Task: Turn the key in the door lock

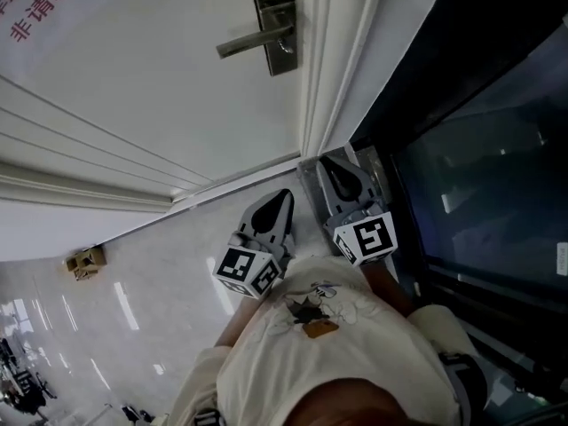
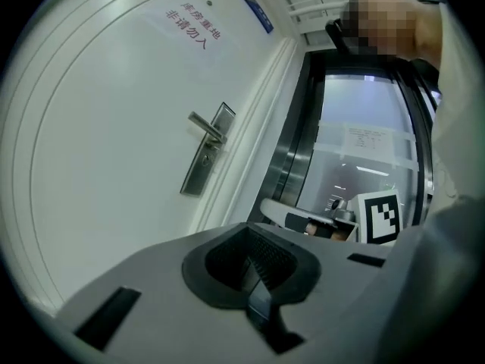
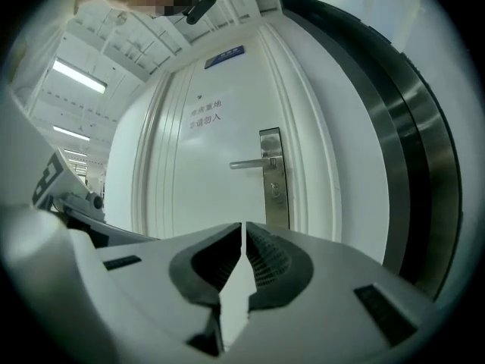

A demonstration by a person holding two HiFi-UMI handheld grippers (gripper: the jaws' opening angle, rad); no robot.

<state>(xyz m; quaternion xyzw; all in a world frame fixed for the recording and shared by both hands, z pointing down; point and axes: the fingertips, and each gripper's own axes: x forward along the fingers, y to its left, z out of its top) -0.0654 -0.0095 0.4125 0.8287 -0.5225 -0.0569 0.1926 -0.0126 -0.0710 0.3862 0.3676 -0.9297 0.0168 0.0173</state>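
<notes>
A person in a pale shirt stands in front of a white door. The door is shut. Its lock plate is a long metal strip near the door's edge. A metal handle sticks out sideways from the plate. The keyhole sits on the plate, just under the handle. It is too small to tell if a key is in it.

The left gripper is held low, close to the person's body and well away from the lock plate. Its fingers are pressed together, with nothing between them. The right gripper is just beside the left one, also far below the lock plate. It points up at the plate. Its fingers are pressed together at the tips too, and they hold nothing.

Red letters are on the door, off to the handle side of the plate. On the other side of the plate, past the door frame, is a dark glass wall. A small brown box lies on the shiny floor, far from the plate.
</notes>
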